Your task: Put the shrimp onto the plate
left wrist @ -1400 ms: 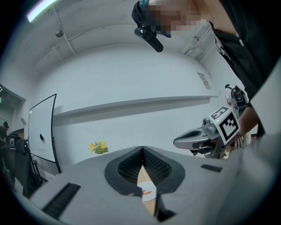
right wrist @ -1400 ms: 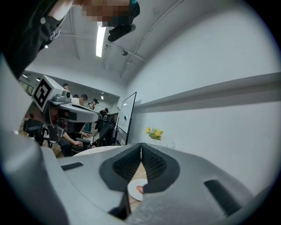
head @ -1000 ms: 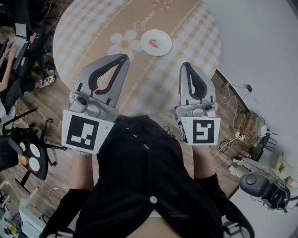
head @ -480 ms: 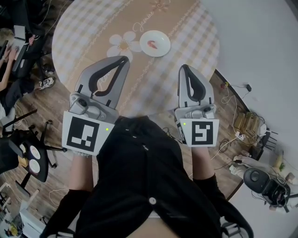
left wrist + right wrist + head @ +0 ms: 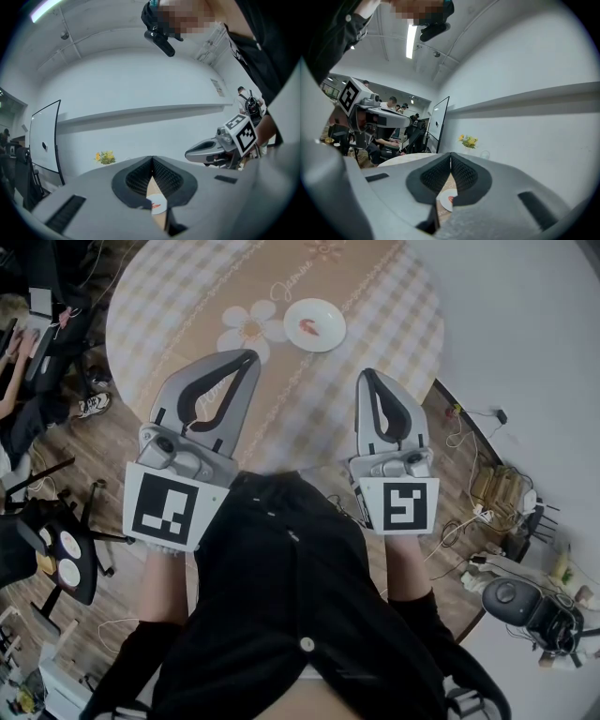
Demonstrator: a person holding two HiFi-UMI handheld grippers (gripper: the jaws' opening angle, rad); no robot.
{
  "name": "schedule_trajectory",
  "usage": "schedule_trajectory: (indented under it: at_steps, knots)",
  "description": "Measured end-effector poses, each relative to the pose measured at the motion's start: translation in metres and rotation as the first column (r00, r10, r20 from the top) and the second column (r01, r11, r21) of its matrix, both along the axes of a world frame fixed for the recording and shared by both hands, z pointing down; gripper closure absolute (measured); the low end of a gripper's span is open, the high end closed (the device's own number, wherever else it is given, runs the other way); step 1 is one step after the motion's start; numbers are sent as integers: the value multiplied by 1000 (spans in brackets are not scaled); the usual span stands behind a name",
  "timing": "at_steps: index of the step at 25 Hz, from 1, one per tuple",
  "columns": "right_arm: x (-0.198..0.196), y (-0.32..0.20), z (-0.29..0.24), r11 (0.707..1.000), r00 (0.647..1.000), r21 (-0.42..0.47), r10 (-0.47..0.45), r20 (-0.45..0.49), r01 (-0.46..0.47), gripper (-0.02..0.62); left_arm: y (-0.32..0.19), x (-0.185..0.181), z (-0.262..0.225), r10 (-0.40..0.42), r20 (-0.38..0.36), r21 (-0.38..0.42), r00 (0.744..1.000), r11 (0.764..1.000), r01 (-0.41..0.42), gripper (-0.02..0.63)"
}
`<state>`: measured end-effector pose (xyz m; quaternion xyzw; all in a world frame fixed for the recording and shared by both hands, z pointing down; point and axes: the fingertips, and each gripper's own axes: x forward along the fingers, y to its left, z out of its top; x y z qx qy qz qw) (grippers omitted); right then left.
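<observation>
Head view is showing the left gripper and right gripper hovering over the near edge of the table, well short of the plate, each pressing its jaws together, holding nothing. Farther out, the shrimp is lying on the plate.

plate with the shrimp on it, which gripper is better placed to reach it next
Right, narrowly: both are shut and empty, but the right gripper points nearer the plate than the left gripper. The shrimp already lies on it.
</observation>
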<state>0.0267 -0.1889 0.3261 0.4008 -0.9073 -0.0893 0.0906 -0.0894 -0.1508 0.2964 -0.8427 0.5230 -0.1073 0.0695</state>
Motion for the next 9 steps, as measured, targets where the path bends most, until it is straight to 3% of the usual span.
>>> schedule_trajectory:
  at_steps: [9]
  knots:
    - [-2, 3, 4, 1000, 1000, -7, -5, -10, 5, 594, 2, -2, 1, -8, -14, 2, 1000, 1000, 8, 604]
